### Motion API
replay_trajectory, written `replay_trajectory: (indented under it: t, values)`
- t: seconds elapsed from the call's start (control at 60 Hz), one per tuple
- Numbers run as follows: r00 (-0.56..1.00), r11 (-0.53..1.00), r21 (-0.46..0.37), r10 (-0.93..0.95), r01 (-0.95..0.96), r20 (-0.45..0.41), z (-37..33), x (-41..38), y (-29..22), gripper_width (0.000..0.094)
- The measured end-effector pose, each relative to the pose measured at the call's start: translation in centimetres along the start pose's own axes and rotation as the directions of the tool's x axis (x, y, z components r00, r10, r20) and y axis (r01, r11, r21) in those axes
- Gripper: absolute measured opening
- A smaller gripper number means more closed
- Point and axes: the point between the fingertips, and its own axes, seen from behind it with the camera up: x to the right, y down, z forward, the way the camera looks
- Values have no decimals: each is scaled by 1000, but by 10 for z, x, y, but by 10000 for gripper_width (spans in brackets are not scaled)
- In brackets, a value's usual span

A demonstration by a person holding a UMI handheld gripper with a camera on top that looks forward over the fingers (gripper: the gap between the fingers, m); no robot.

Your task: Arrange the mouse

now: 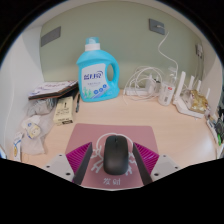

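Low in the frame, the claw (113,172) holds the black mouse (115,155) over a pink mat (85,135); a blue bottle (97,72) stands upper left on the bench (150,118).

We cannot read the label on the blue bottle (98,72). The mouse (115,156) hides part of the mat (82,136) under it, and we cannot tell whether the fingers (82,156) press its sides. The clutter (52,100) left of the bottle is too small to name. The white items (193,98) at far right are cut off.
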Motion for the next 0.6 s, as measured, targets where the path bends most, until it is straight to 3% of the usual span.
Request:
replay_trajectory:
  t: [0.083,0.317,0.6]
  values:
    - [1000,1000,22,-4,4,-30,-21,1,-12,863]
    - [993,994,106,37,-26,-109,-120,-8,-33,849]
    - [985,986,164,32,-4,-167,-245,-34,-15,850]
